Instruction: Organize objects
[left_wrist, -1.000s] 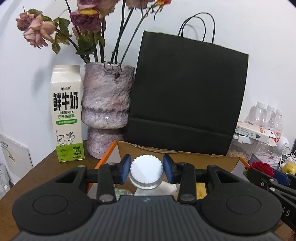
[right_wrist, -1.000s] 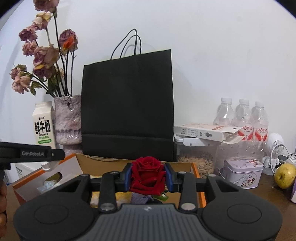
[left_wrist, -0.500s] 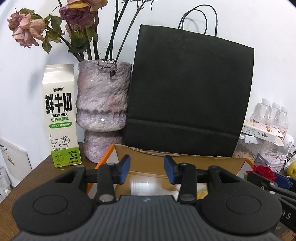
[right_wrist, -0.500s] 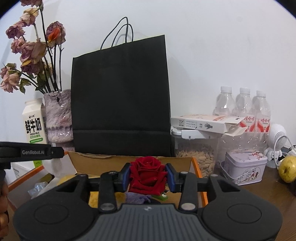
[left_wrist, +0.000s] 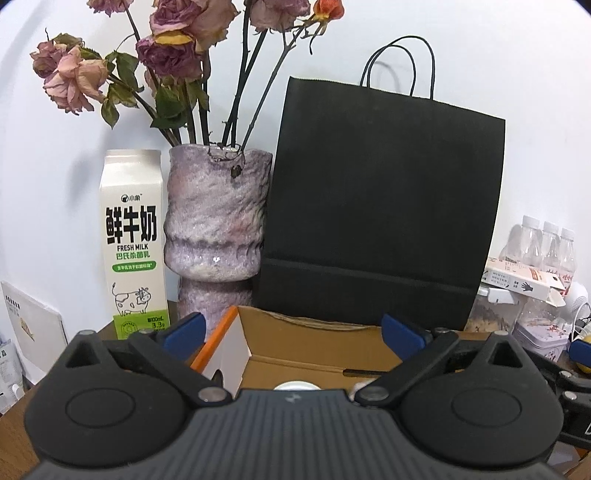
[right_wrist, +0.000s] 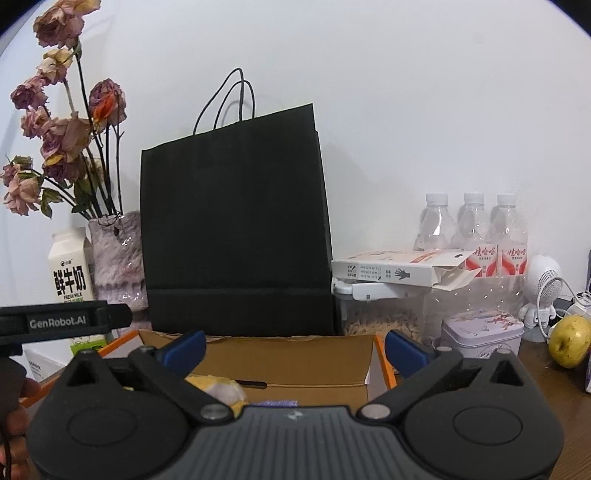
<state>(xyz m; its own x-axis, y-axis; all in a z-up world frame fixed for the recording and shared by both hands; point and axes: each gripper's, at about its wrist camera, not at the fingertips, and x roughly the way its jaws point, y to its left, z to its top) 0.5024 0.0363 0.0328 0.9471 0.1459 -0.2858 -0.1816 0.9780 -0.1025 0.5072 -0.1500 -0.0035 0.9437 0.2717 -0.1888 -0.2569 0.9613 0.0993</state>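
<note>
My left gripper (left_wrist: 293, 334) hangs over the open cardboard box (left_wrist: 314, 343). Its jaws are opening wide, and nothing is between the blue pads (left_wrist: 184, 330). Just under it, a white bottle cap (left_wrist: 297, 386) shows inside the box. My right gripper (right_wrist: 295, 350) hovers over the same box (right_wrist: 295, 358), jaws also opening, with nothing between them. A yellow soft object (right_wrist: 214, 384) and a bit of purple (right_wrist: 277, 402) lie in the box below it. The red rose is out of sight. In the right wrist view the left gripper's body (right_wrist: 59, 321) juts in from the left.
Behind the box stand a black paper bag (left_wrist: 380, 206), a purple vase of dried roses (left_wrist: 216, 236) and a milk carton (left_wrist: 133, 243). To the right are water bottles (right_wrist: 472, 229), a jar with a flat carton on it (right_wrist: 388, 321), a tin (right_wrist: 480, 336) and a pear (right_wrist: 569, 341).
The left gripper let go of the white-capped bottle, which sank into the box. The right gripper released the red rose, which dropped out of view. Both sets of jaws spread wide.
</note>
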